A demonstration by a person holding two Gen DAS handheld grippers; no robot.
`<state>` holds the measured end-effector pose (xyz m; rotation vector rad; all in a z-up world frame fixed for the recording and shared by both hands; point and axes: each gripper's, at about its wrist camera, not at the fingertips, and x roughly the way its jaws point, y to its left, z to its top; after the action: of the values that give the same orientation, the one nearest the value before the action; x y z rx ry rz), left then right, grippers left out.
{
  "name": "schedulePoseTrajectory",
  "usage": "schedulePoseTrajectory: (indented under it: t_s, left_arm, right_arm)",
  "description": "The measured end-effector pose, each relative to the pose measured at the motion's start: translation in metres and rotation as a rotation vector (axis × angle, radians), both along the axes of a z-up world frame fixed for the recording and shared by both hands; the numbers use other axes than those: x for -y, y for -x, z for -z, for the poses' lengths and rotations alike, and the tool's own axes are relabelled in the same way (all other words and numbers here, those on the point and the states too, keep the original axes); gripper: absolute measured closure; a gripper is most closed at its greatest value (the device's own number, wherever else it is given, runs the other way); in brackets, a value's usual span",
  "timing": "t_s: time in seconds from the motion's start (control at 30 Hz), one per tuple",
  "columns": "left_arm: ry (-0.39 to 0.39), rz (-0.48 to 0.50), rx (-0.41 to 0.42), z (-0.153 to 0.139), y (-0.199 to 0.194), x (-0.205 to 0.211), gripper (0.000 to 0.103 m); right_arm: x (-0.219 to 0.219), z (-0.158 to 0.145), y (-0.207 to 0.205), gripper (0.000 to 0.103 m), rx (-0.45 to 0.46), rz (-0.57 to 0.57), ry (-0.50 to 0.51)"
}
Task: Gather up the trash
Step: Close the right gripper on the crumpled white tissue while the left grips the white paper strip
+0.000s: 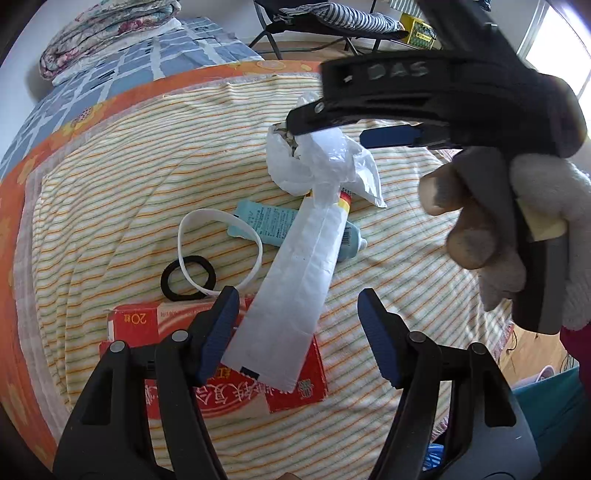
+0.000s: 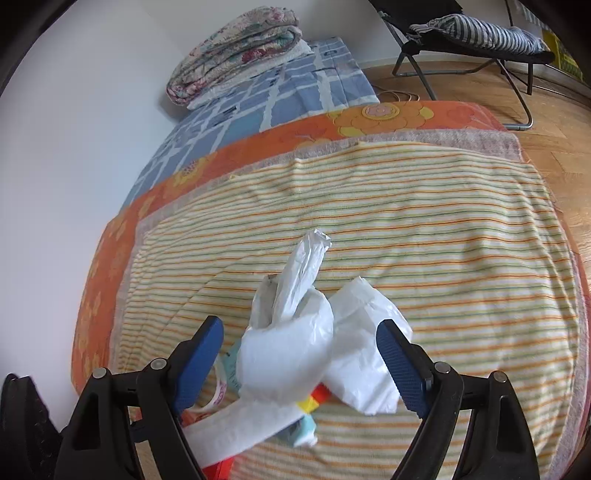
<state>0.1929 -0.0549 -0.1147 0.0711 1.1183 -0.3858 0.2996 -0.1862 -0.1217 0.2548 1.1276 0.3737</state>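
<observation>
A crumpled white plastic bag [image 1: 321, 162] lies on the striped blanket [image 1: 122, 192], with a long white packet [image 1: 291, 291] across a light blue tube [image 1: 262, 221] and a red carton [image 1: 177, 321]. A white band [image 1: 184, 229] and a black ring [image 1: 170, 284] lie to the left. My left gripper [image 1: 295, 325] is open above the packet's near end. My right gripper [image 2: 299, 362] is open, its fingers either side of the white bag [image 2: 284, 354]. In the left wrist view the right gripper [image 1: 332, 129] hovers over the bag, held by a gloved hand [image 1: 491, 221].
A folded floral quilt [image 2: 236, 51] sits on a blue checked sheet [image 2: 280, 92] at the bed's far end. A folding chair with a striped cushion [image 2: 480, 33] stands on the wooden floor [image 2: 554, 147] at right. The white wall [image 2: 55, 184] is on the left.
</observation>
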Motion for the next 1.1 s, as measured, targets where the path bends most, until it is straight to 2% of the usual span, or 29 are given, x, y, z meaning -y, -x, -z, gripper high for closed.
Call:
schedulePoseTrajectory:
  t_s: [0.13,0.2,0.47,0.5,0.6,0.9,1.1]
  left_arm:
    - [-0.005,-0.002,-0.01,0.006,-0.005,-0.002,0.039]
    - [-0.005,-0.003,-0.009,0.008,-0.006,-0.002,0.039]
    - [-0.019,0.005,-0.006,0.013,-0.014,0.001,0.039]
    - [-0.021,0.006,-0.003,0.013,-0.014,0.002,0.039]
    - [-0.028,0.013,0.002,0.013,-0.015,0.004,0.039]
    - [-0.048,0.026,0.018,0.006,-0.017,0.013,0.039]
    - [-0.095,0.059,0.014,0.011,-0.028,0.031,0.039]
  right_arm:
    - [-0.006,0.005,-0.004,0.018,0.013,-0.013,0.048]
    - [-0.006,0.008,-0.007,0.022,0.011,-0.011,0.068]
    - [-0.002,0.009,-0.007,0.032,0.018,-0.026,0.072]
    - [-0.002,0.008,-0.006,0.035,0.019,-0.032,0.07]
    - [-0.005,0.008,-0.005,0.056,0.013,-0.064,0.053]
    - [0.009,-0.002,0.002,0.066,0.042,-0.046,0.053]
    - [0.037,-0.013,0.006,0.067,0.062,0.005,0.033]
